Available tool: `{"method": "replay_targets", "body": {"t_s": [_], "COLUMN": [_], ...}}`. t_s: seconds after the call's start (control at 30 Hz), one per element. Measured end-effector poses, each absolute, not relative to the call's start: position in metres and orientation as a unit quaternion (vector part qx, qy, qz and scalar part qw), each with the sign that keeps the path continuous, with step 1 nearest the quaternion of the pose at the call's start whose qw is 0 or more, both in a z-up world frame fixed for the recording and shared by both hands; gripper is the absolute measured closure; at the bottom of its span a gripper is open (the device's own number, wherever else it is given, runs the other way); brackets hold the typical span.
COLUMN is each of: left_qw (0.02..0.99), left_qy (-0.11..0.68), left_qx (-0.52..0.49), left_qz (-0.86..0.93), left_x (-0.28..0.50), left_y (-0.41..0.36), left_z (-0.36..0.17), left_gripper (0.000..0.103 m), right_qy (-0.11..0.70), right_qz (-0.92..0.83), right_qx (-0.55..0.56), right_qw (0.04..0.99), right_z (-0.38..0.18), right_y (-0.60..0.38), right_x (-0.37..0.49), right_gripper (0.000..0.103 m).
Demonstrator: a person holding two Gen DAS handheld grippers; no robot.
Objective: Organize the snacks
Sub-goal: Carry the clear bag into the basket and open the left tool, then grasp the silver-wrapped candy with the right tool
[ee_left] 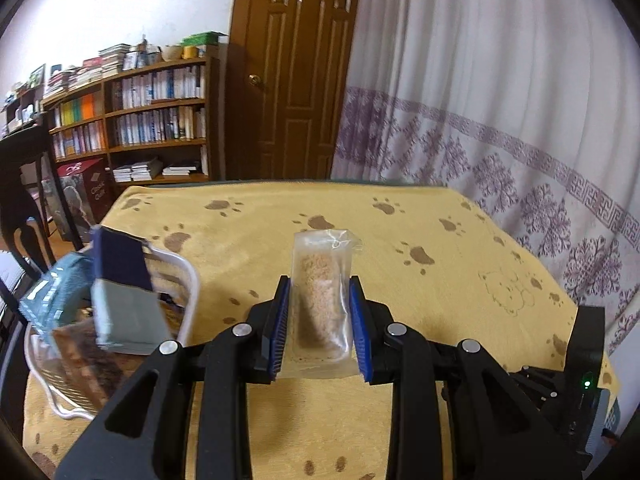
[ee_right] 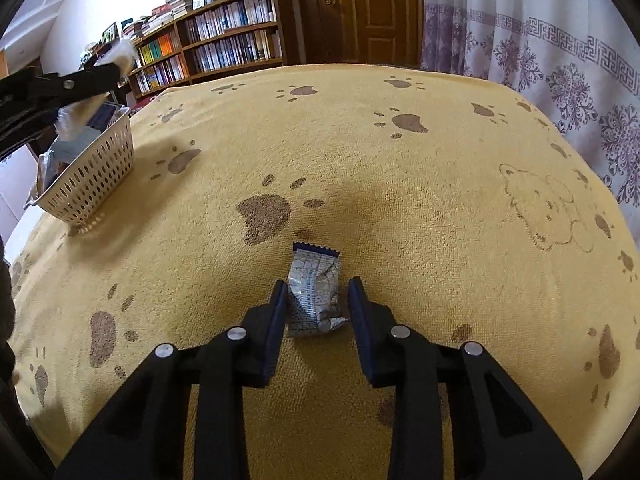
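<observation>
Left gripper point(ee_left: 319, 300) is pinching a clear snack packet point(ee_left: 321, 300) with a tan, crumb-coated bar inside; both blue pads point(ee_left: 280, 326) press flat against the packet's long sides, and the packet sticks out forward past the fingertips, lifted above the tabletop point(ee_left: 400, 240). The tabletop is covered by a yellow cloth with brown paw prints and a faint bear outline. A white slotted basket point(ee_left: 188, 280) stands near the left edge of the tabletop, just left of the left gripper; it holds several packets, among them a dark blue and grey packet point(ee_left: 124, 296) leaning upright and a teal packet point(ee_left: 52, 296) beside it. In the right wrist view the same basket point(ee_right: 94, 176) shows at the left edge, with the left gripper above it. Right gripper point(ee_right: 318, 296) is spread, its fingers straddling a silver and blue wrapper point(ee_right: 316, 292) that lies flat on the cloth in the middle-front of the tabletop; the left finger looks about touching the wrapper, the right finger stands clear with a gap. Well apart from the basket.
</observation>
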State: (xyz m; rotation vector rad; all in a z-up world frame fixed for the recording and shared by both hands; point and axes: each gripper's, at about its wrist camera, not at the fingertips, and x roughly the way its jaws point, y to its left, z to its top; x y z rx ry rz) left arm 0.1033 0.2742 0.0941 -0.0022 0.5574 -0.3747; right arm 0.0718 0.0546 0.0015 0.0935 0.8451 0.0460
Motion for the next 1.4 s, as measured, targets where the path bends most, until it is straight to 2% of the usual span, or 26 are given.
{"method": "replay_targets", "body": {"t_s": [0.33,0.67,1.0,1.03,1.1,1.13,1.4], "left_qw": [0.965,0.970,0.965,0.964,0.962,0.961,0.960], "left_qy": [0.236,0.233,0.249,0.251,0.255,0.258,0.259], "left_qx": [-0.023,-0.065,-0.075,-0.076,-0.078,-0.079,-0.092], "left_qz": [-0.109,-0.038,-0.040,-0.046,-0.058,-0.058,-0.047], "left_x": [0.094,0.097,0.109,0.112,0.118,0.121,0.122], "left_y": [0.358,0.442,0.451,0.449,0.446,0.445,0.455], "left_z": [0.124,0.129,0.115,0.112,0.105,0.102,0.100], "left_gripper": [0.074,0.074,0.074,0.073,0.060,0.050,0.048], "right_qy": [0.409,0.409,0.409,0.409,0.409,0.409,0.409], "right_qz": [0.025,0.025,0.025,0.025,0.025,0.025,0.025], "right_qx": [0.051,0.051,0.053,0.053,0.052,0.053,0.053], "right_qw": [0.911,0.911,0.911,0.911,0.911,0.911,0.911], "right_z": [0.001,0.001,0.001,0.001,0.001,0.001,0.000], "right_y": [0.053,0.053,0.053,0.053,0.053,0.053,0.053], "right_x": [0.072,0.072,0.072,0.072,0.072,0.072,0.072], "right_gripper": [0.071,0.072,0.071,0.071,0.071,0.071,0.071]}}
